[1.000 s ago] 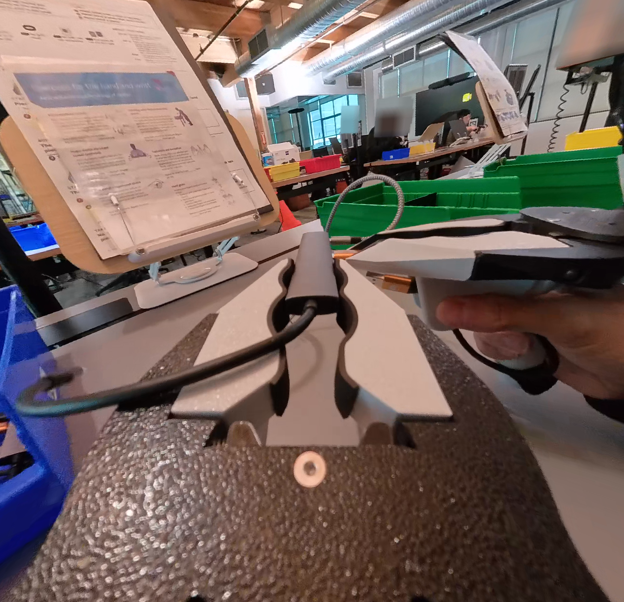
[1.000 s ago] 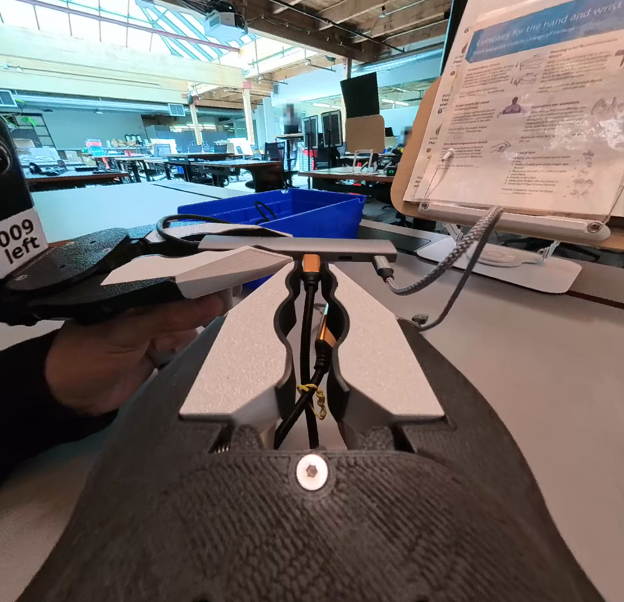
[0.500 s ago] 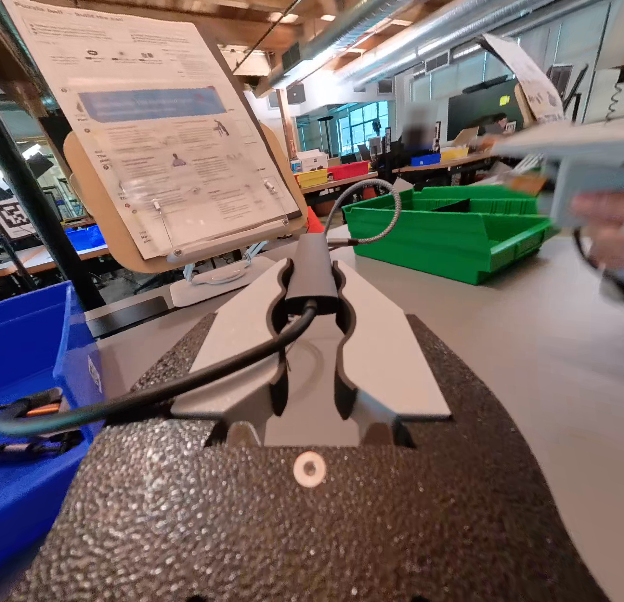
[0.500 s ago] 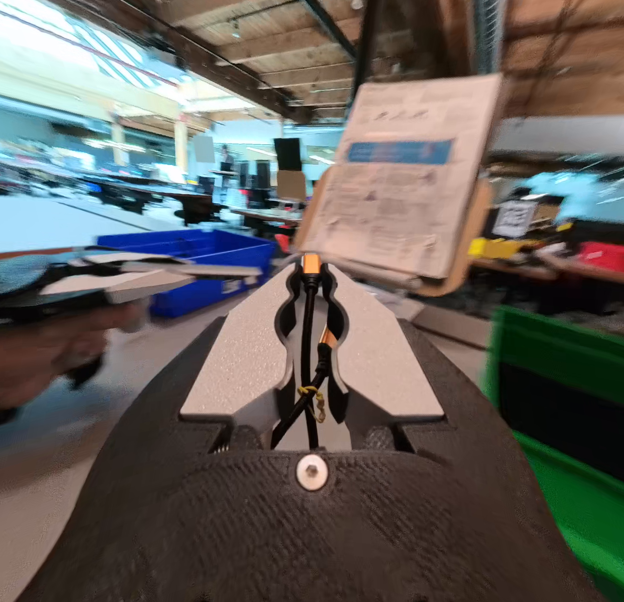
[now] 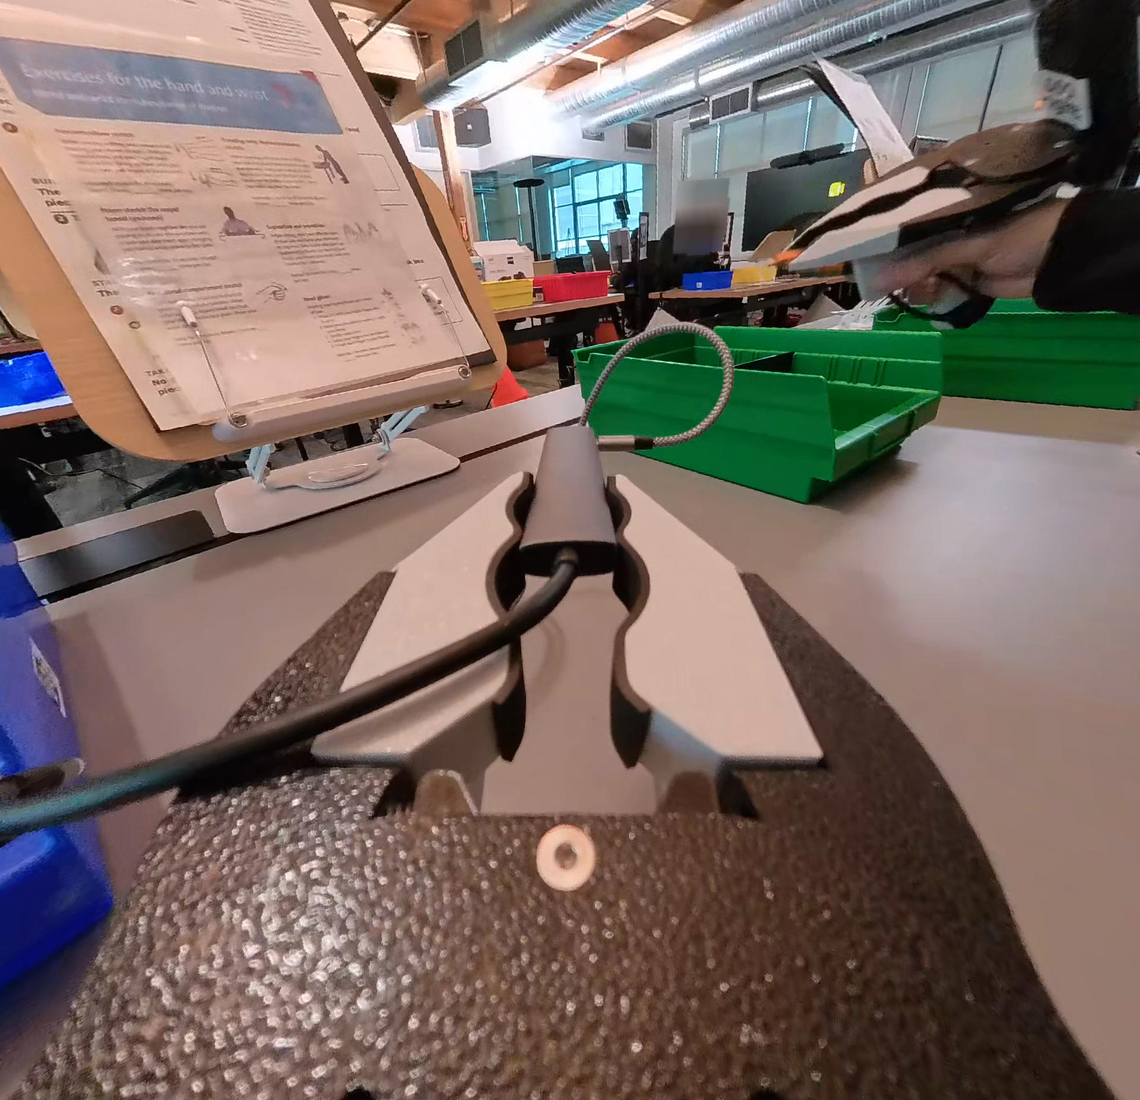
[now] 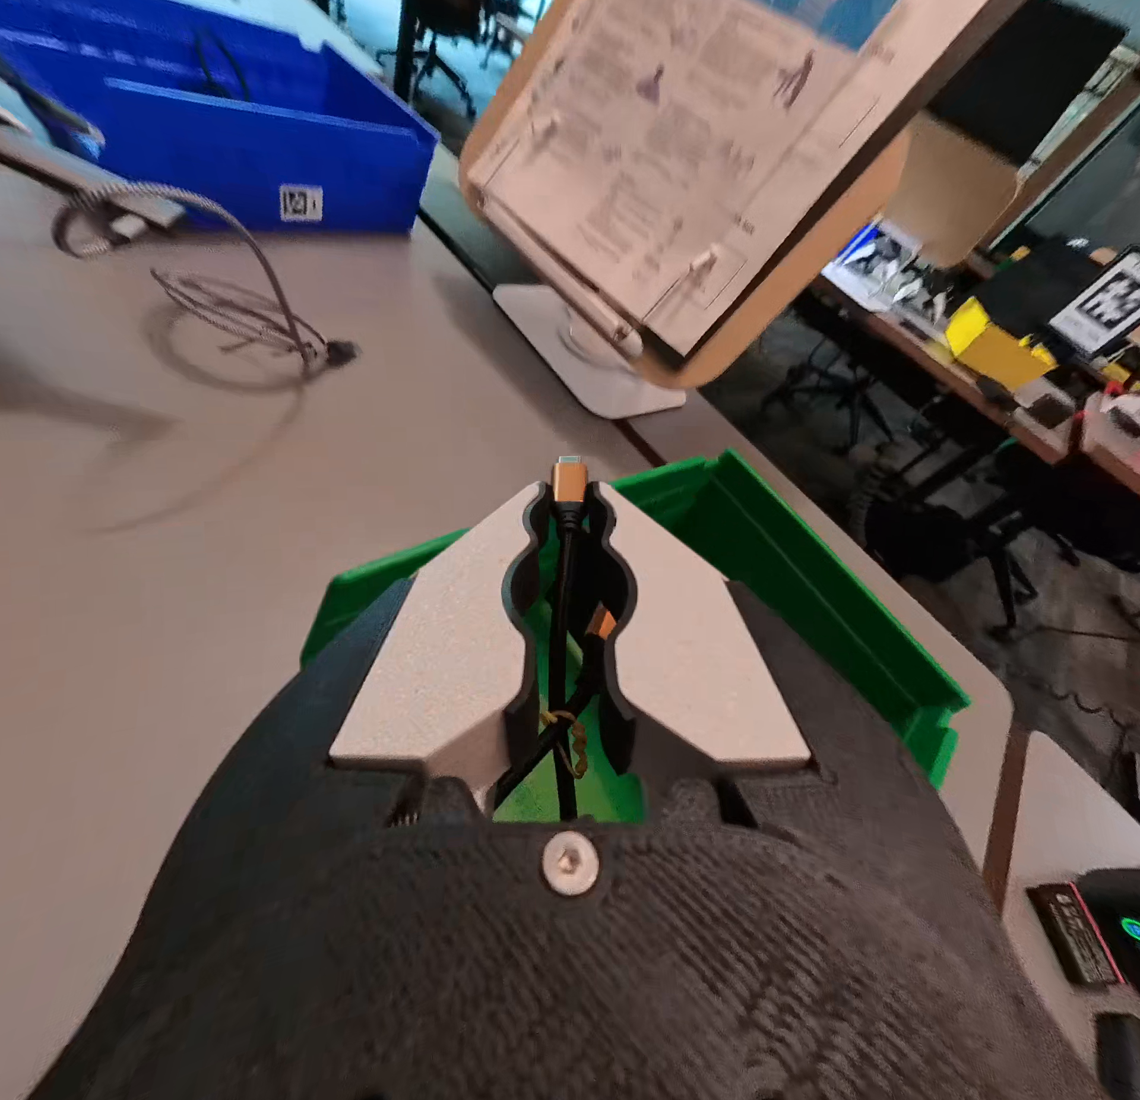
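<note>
My left gripper (image 5: 567, 484) is shut on a slim grey hub (image 5: 567, 496), held just above the grey table (image 5: 925, 577). A black cable (image 5: 370, 694) leaves the hub's near end to the left. A braided grey cable (image 5: 715, 379) loops from its far end. My right gripper (image 6: 567, 490) is shut on a black cable (image 6: 564, 669) with a copper plug (image 6: 567, 481) sticking out past the tips. It hangs tilted down over a green bin (image 6: 802, 577). In the left wrist view the right gripper (image 5: 863, 231) is up at the right, over the green bin (image 5: 771, 428).
A document stand (image 5: 234, 219) with laminated sheets stands at the table's back; it also shows in the right wrist view (image 6: 678, 163). A blue bin (image 6: 247, 126) sits at the left. A second green bin (image 5: 1036, 361) lies behind the first. A dark device (image 6: 1098, 947) lies near the table's right edge. There is about 30 cm between the tips of the two grippers.
The right gripper has carried the copper plug away from the hub, swung right and tipped down over the green bin. The left gripper still holds the hub.
</note>
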Demonstrator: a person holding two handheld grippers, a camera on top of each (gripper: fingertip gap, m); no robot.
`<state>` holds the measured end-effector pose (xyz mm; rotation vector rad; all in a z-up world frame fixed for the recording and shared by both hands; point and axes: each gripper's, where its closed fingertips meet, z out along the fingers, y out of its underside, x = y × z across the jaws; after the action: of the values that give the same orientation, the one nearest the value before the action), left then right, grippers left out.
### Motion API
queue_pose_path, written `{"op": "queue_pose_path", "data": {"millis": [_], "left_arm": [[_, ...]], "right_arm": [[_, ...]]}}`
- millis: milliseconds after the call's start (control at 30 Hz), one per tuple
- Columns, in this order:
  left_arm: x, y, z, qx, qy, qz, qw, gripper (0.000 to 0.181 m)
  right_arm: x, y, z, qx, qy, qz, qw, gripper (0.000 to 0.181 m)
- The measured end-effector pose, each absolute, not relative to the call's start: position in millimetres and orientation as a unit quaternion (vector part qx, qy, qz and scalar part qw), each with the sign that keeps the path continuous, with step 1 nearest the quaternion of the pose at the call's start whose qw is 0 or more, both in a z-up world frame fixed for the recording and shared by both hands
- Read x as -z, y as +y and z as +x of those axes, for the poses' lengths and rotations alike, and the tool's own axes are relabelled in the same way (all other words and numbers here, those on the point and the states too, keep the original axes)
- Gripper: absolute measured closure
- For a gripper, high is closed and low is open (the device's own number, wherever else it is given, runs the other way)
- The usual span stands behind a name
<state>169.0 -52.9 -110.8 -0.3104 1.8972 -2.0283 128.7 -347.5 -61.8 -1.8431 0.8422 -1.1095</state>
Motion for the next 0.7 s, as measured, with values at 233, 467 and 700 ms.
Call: {"op": "queue_pose_path", "data": {"millis": [233,467,700], "left_arm": [[114.8,-56.3,167.6,0.709,0.678,-0.105,0.162,0.161],[116.1,-57.5,167.2,0.708,0.681,-0.107,0.15,0.161],[115.9,-57.5,168.2,0.706,0.682,-0.108,0.157,0.161]], "right_arm": [[148.6,-367.2,139.9,0.342,0.348,-0.84,0.238,0.17],[139.5,-366.7,139.2,0.324,0.397,-0.823,0.243,0.127],[42.9,-285.9,147.9,0.326,0.46,-0.664,0.491,0.086]]}}
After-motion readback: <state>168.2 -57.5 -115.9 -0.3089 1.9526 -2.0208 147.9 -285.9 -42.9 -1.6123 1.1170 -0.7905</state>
